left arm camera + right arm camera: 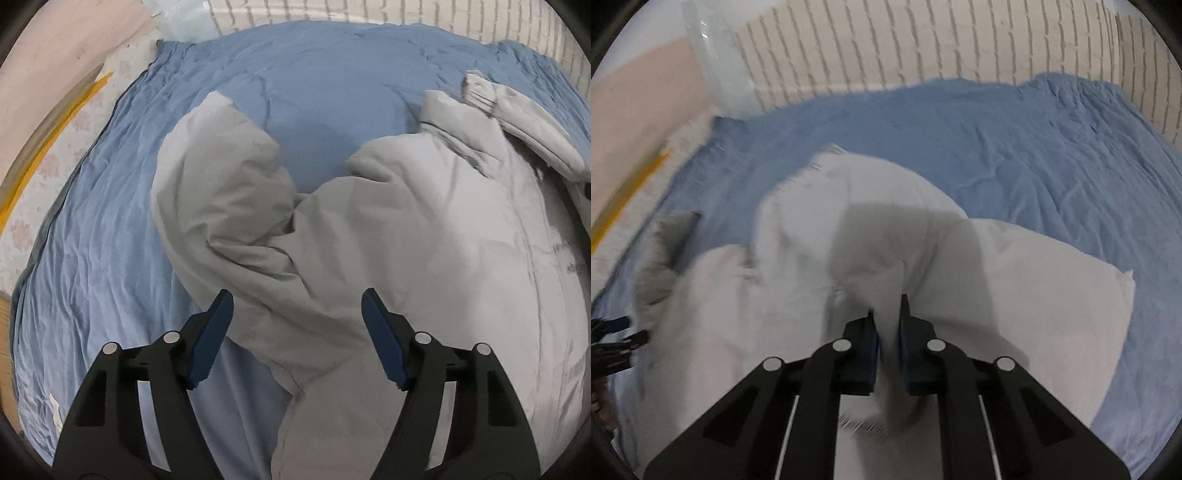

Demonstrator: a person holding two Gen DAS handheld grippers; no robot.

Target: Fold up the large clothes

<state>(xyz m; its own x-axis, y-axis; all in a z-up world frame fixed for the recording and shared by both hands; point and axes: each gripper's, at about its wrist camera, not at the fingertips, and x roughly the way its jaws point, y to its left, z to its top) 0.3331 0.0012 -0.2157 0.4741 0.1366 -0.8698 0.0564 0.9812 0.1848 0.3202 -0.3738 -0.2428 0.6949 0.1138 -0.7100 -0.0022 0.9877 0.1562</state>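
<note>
- Lying crumpled on a blue sheet (92,240) spread over a bed: a large pale grey padded jacket (424,240), filling the centre and right of the left wrist view.
- Curving up the middle left of that view, one puffy sleeve (207,177); at upper right, a second sleeve ending in a ribbed cuff (476,90).
- At bottom centre of the left wrist view, left gripper (297,314) hovering over the jacket's lower folds, fingers (212,332) spread wide apart, blue pads touching nothing, fabric visible between them but ungripped.
- At bottom centre of the right wrist view, right gripper (886,317) with fingers (866,350) drawn nearly together, clamped on a raised pinch of the jacket (1015,277), cloth rising in a ridge between the blue pads.
- Blurred in the right wrist view, the jacket's upper and left parts.
- At the far left edge of that view, dark parts of the other gripper just beside the garment.
- Behind the bed, across the top of both views, a white brick wall (923,44); at upper left, a peach-coloured wall (55,66) and a yellow strip (48,147).
</note>
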